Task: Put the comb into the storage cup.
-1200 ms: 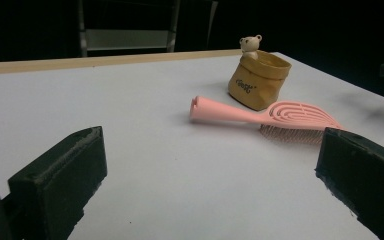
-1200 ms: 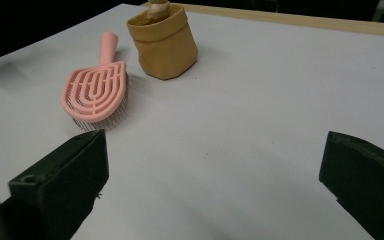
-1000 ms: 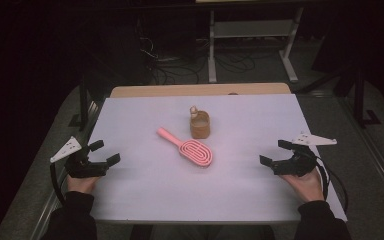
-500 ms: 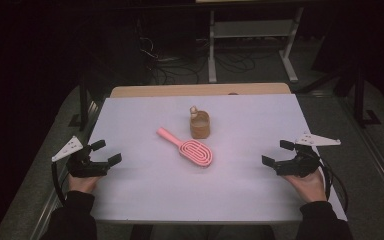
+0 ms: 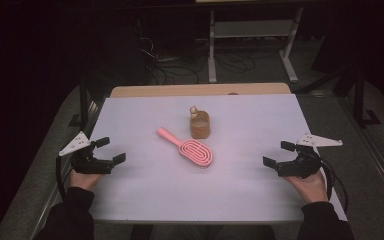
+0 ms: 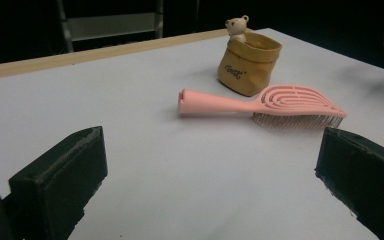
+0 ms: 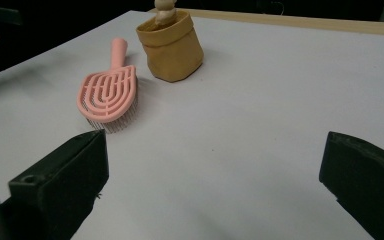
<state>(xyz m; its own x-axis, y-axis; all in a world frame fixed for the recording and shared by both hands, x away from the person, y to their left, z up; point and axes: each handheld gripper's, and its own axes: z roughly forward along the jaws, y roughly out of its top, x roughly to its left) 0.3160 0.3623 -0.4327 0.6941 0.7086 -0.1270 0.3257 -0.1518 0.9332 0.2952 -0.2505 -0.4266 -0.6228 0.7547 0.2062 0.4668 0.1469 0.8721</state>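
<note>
Both tongs gaping wide, holding nothing. Left tongs and right tongs sit at opposite edges of the worktop. Pink brush lies flat about midway between them, slightly ahead, bristles down. Long axis diagonal: handle aims away and toward the left tongs' side, head toward the right tongs. Tan pouch with bear figure just beyond the brush.

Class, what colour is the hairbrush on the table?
Pink; the hairbrush shows best in the left gripper view.
</note>
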